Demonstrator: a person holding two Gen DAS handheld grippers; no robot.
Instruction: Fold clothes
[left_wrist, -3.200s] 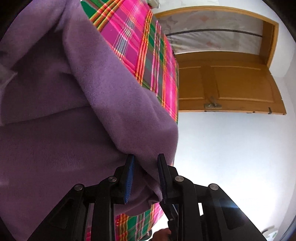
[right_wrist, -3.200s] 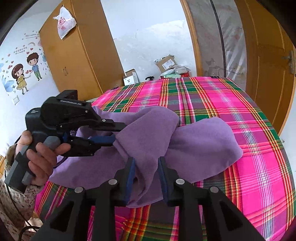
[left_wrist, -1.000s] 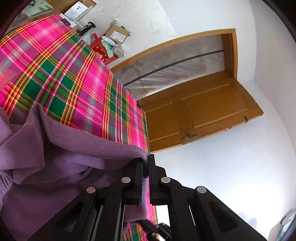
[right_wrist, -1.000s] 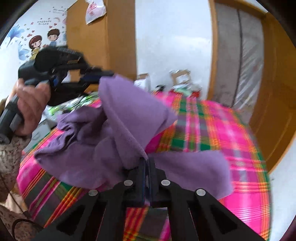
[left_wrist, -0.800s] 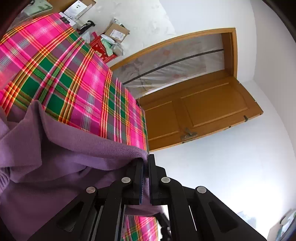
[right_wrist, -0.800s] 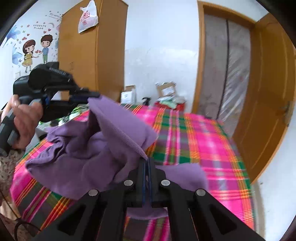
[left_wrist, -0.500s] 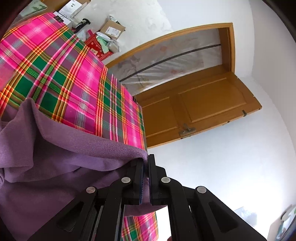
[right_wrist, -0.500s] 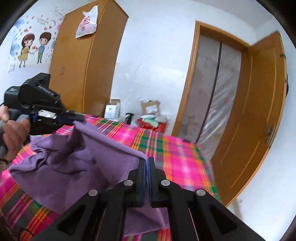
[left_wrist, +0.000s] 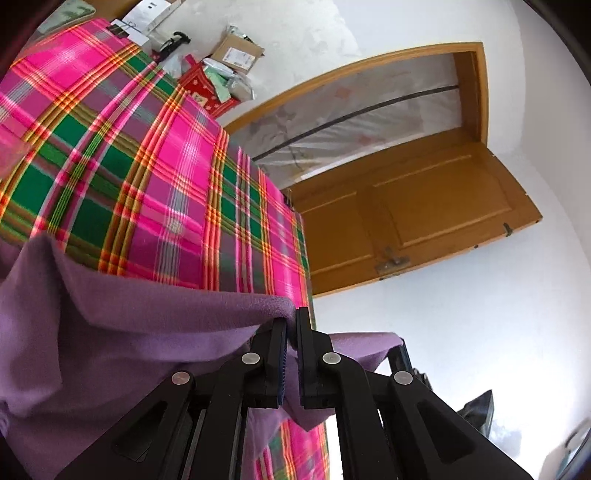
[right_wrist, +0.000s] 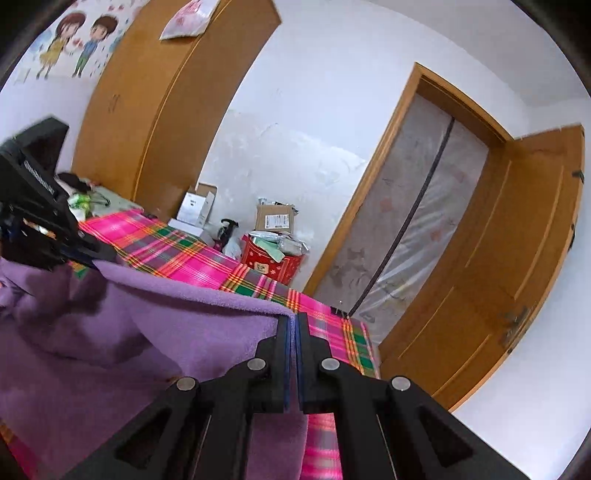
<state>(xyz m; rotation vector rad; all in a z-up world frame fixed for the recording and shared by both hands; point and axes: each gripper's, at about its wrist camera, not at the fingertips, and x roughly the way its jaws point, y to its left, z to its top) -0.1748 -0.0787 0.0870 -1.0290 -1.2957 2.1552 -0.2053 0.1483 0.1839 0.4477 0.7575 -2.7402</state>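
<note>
1. The bed (left_wrist: 155, 173), under a pink, green and orange plaid cover, is the landmark; no writing shows on it.
2. The wardrobe (right_wrist: 159, 96) stands beyond the bed's far left corner, with a white plastic bag carrying pink print, too blurred to read, hanging at its top.
3. The wooden door (right_wrist: 517, 266) stands open past the bed's far right corner, beside a doorway covered in clear plastic sheeting.
4. The purple garment (right_wrist: 122, 354) is a soft, fleecy cloth in plain purple, bearing no label or print. It is lifted over the near end of the bed, its top edge stretched between the two grippers, the rest sagging in loose folds.
5. Cardboard boxes (right_wrist: 275, 219) with small white shipping labels, unreadable, sit past the bed's far end, above a red tin with a white tag.
6. The left gripper (left_wrist: 291, 325) is clamped nearly closed on one corner of the garment's edge.
7. The right gripper (right_wrist: 293, 326) is pinched tight on the other corner.
</note>
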